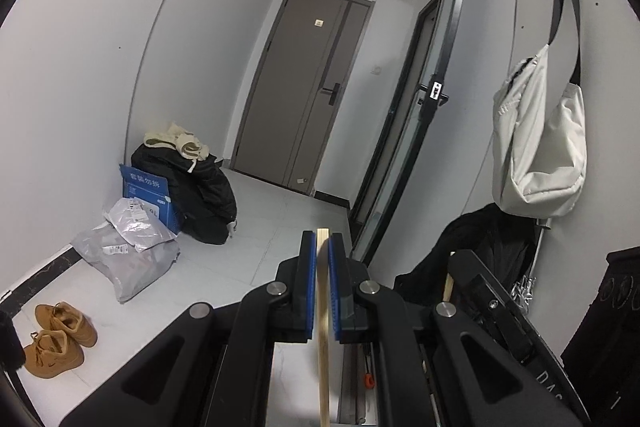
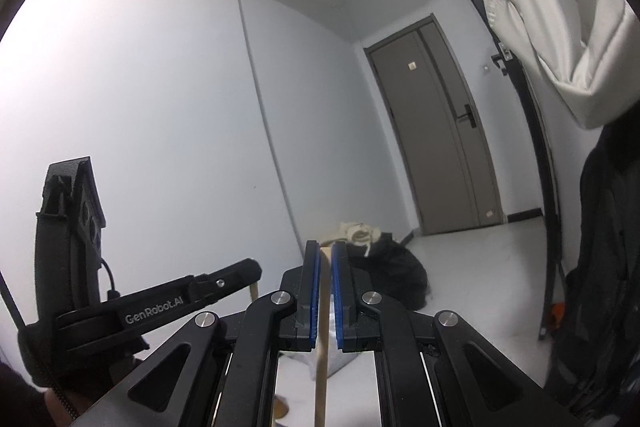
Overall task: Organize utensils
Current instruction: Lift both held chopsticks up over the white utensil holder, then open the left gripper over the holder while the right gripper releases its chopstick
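In the left wrist view my left gripper (image 1: 322, 239) is shut on a pale wooden stick, likely a chopstick (image 1: 323, 327), which stands upright between the blue pads and runs down out of the picture. My right gripper (image 2: 325, 247) is likewise shut on a second pale wooden chopstick (image 2: 321, 355), held upright. The left gripper's black body (image 2: 160, 307) shows at the lower left of the right wrist view, with a bit of its stick (image 2: 252, 291). The right gripper's body (image 1: 492, 303) shows at the lower right of the left wrist view. Both are held above a white tiled floor.
A grey door (image 1: 304, 95) closes the far end of the hallway. Black clothes, a blue box (image 1: 148, 195) and grey mail bags (image 1: 128, 259) lie by the left wall, with tan shoes (image 1: 60, 339) nearer. A glass door (image 1: 420, 115) and a hanging white bag (image 1: 540, 147) are on the right.
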Tool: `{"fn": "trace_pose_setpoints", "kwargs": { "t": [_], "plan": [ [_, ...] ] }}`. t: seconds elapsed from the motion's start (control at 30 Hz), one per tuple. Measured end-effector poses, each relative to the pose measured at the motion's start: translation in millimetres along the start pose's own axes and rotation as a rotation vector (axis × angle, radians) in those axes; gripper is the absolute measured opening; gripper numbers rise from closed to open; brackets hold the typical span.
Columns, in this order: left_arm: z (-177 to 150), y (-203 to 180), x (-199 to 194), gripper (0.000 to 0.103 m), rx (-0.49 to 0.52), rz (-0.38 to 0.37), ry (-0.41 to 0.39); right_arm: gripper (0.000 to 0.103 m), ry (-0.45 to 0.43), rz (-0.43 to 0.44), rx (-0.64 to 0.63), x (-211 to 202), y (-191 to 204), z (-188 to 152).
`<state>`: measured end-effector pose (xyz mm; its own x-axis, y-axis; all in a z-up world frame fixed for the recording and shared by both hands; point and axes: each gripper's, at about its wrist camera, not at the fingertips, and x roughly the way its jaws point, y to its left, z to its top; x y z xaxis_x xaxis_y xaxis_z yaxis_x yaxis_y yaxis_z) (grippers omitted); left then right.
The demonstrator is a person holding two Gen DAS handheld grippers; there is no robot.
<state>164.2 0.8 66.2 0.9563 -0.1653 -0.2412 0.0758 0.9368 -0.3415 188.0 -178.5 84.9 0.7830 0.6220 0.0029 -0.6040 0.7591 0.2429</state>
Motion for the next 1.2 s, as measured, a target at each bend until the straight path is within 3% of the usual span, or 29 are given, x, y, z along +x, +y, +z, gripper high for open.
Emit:
{"fn": "trace_pose_setpoints", "kwargs": {
  "t": [0.33, 0.77, 1.07, 1.2],
  "plan": [
    [-10, -10, -11, 0.003, 0.053, -0.005, -0.014, 0.005, 0.029, -0.010, -0.043, -6, 0, -1],
    [-16, -8, -30, 0.003, 0.077, 0.009, 0.056, 0.005, 0.129, 0.049, -0.063, -23, 8, -2],
    [-30, -6, -30, 0.005, 0.080, 0.028, 0.167, 0.008, 0.267, 0.063, -0.064, -13, 17, -14],
    [-32, 0, -26, 0.005, 0.061, -0.024, 0.275, 0.008, 0.345, 0.047, -0.057, -10, 23, -21]
  ]
}}
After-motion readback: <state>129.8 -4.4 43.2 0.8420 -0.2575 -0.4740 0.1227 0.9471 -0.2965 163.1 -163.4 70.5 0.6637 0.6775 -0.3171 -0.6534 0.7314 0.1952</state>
